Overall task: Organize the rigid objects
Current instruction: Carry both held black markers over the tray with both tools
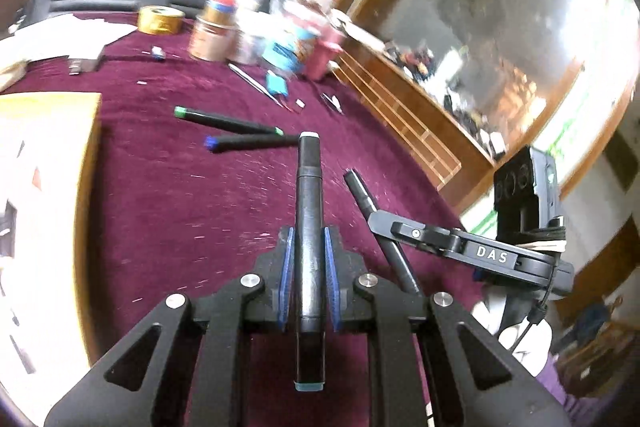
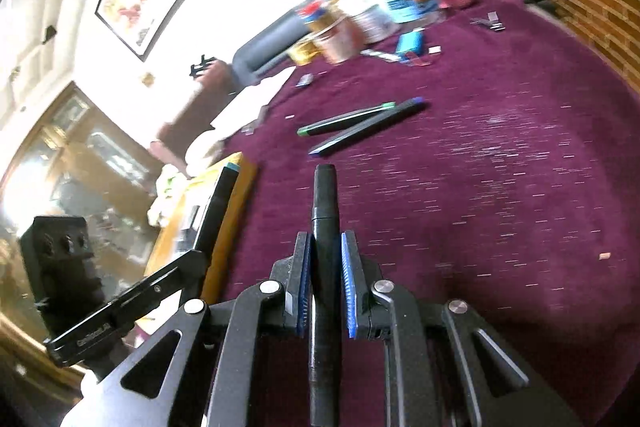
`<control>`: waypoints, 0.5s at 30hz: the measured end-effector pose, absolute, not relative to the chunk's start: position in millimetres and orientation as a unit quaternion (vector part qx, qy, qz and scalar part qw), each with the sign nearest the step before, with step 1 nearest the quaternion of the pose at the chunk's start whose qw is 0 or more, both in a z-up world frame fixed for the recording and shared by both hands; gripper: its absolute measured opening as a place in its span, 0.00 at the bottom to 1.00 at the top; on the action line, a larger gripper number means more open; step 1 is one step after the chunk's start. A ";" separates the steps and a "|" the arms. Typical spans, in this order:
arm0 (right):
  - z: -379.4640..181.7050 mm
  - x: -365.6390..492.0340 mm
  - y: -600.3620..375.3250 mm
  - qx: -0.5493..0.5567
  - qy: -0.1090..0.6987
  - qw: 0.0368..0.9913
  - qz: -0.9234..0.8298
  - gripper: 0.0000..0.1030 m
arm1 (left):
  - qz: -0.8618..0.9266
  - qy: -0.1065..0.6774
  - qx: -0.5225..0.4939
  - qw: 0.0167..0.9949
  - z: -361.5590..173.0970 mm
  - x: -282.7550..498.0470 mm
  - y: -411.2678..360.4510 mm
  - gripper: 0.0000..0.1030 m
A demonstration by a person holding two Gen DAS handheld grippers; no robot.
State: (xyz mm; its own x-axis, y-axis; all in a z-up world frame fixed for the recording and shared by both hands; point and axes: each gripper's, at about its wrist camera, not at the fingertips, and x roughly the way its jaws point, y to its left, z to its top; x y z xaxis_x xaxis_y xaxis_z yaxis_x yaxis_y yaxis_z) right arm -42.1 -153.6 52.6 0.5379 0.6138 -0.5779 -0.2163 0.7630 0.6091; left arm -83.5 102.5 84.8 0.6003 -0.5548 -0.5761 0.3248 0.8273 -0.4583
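My left gripper is shut on a thick black marker that has a white tip in front and a teal end behind, lifted above the maroon cloth. My right gripper is shut on a slim black pen, also off the cloth. Each gripper shows in the other's view: the right gripper with its pen, the left gripper with its marker. Ahead, a green-capped marker and a blue-capped marker lie on the cloth, their ends meeting.
A yellow-edged flat box lies at the left. Cans, jars and a pink bottle crowd the back, with a gold tape roll beside them. A wooden slatted rack borders the right edge. Small clips and a blue item are scattered nearby.
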 end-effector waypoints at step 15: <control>59.9 -22.6 -0.6 0.209 0.461 0.782 0.363 0.13 | -0.056 0.358 -0.263 0.894 50.1 -124.8 292.4 0.12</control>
State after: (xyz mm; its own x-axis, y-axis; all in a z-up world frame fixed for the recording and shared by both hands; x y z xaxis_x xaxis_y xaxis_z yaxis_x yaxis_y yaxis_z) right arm -22.6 -0.6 59.9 0.3108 0.7609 -0.5696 -0.3743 0.6488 0.6625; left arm -124.8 292.4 50.1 0.7371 -0.2878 -0.6114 -0.0887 0.8557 -0.5097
